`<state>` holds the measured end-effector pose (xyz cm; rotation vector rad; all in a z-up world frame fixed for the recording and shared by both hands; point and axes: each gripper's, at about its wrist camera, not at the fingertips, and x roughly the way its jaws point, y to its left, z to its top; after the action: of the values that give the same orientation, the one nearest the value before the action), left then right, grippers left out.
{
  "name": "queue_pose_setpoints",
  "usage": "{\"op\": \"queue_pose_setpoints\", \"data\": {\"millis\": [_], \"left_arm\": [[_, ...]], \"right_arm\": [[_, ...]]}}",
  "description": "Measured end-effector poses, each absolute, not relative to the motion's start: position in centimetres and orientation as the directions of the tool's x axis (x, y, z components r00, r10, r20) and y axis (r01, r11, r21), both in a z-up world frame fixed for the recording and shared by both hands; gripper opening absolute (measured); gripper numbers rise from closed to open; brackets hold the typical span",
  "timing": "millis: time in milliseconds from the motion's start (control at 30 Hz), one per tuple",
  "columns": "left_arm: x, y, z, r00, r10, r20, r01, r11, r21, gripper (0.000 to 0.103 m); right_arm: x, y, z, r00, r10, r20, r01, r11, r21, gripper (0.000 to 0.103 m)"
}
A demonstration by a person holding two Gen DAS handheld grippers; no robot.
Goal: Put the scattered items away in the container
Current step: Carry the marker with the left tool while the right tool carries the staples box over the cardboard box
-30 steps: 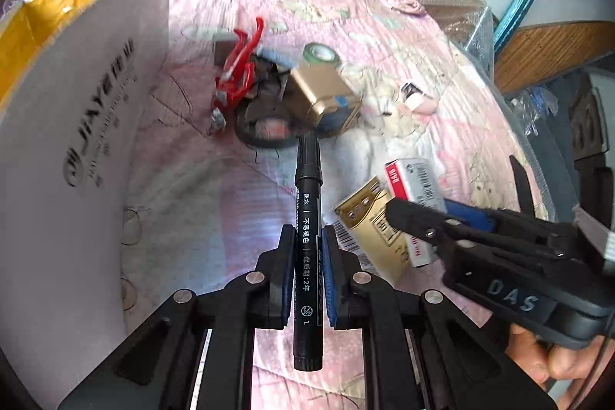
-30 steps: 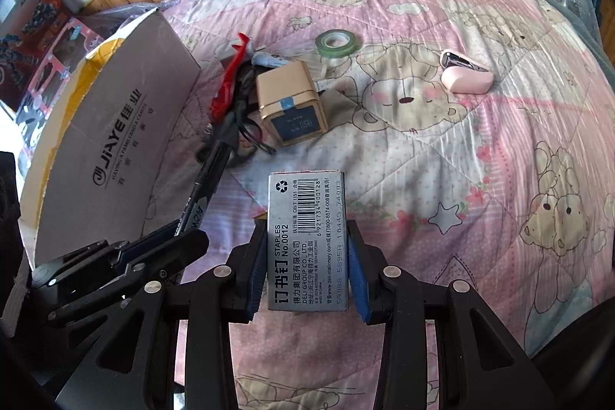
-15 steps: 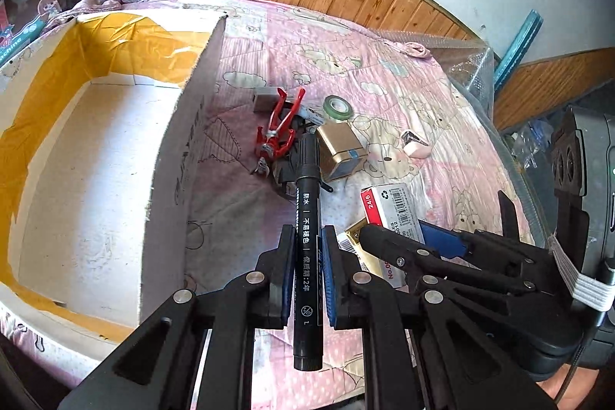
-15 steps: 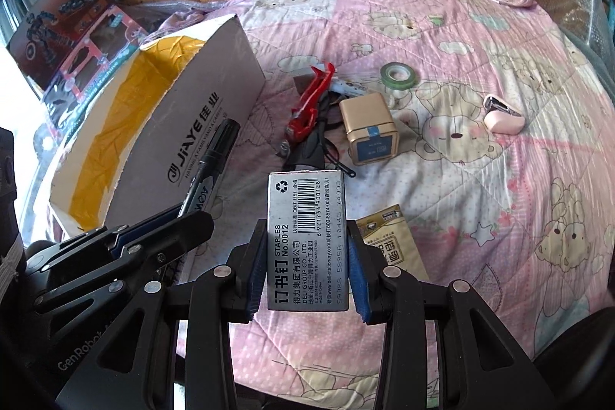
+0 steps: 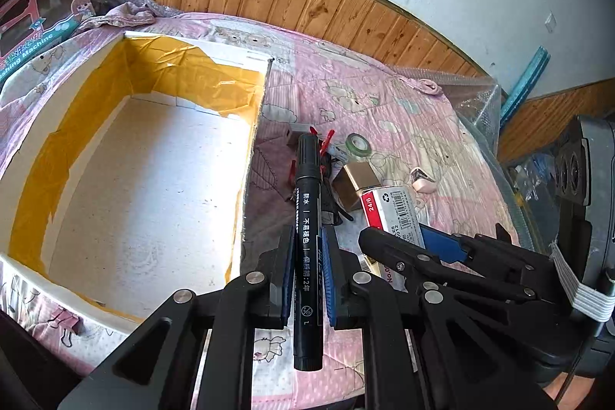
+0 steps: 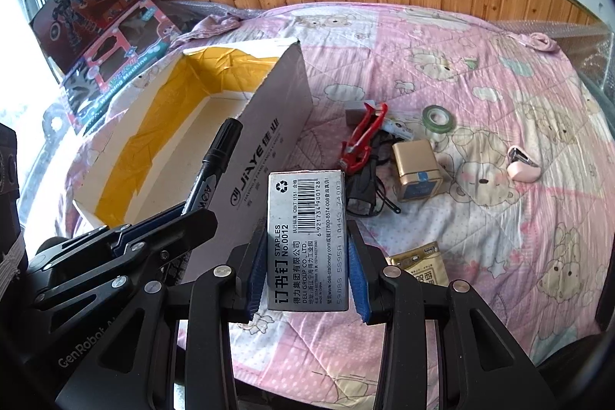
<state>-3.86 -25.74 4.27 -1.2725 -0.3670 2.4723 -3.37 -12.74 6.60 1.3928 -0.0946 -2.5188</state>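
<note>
The white cardboard box lined with yellow tape (image 5: 127,179) lies open on the pink quilted bedspread (image 6: 480,72), and its visible floor holds nothing, so by the look of it the tidying has barely begun. Both grippers are loaded. The left gripper (image 5: 307,275) is clamped on a black marker pen (image 5: 307,218) that runs lengthwise between the blue pads, cap pointing forward, carried just beside the box's near wall and not yet over the opening. The right gripper (image 6: 307,268) has its jaws closed on the two long sides of a grey staples box (image 6: 307,237), held above the bedspread beside the box. Left scattered are red pliers (image 6: 361,137), a green tape roll (image 6: 438,118), a gold tin (image 6: 417,170), a pink clipper (image 6: 521,166) and a gold packet (image 6: 421,264).
</note>
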Motion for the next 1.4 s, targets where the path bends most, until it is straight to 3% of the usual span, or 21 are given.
{"op": "queue_pose_setpoints", "data": {"millis": [867,1400], "left_arm": [[-3.7,-34.3,7.0,-0.638,0.353,-0.684,-0.056,-0.907,-0.416,0.014],[-4.6,-38.7,5.9,-0.650,0.308,-0.695,0.034,-0.902,-0.431,0.014]], "right_arm": [[-5.1,-21.6,9.5,-0.502,-0.320,-0.803,0.353,-0.924,0.148,0.040],[-6.5,-25.6,9.2,-0.473,-0.350,-0.809,0.427,-0.894,0.137,0.040]]}}
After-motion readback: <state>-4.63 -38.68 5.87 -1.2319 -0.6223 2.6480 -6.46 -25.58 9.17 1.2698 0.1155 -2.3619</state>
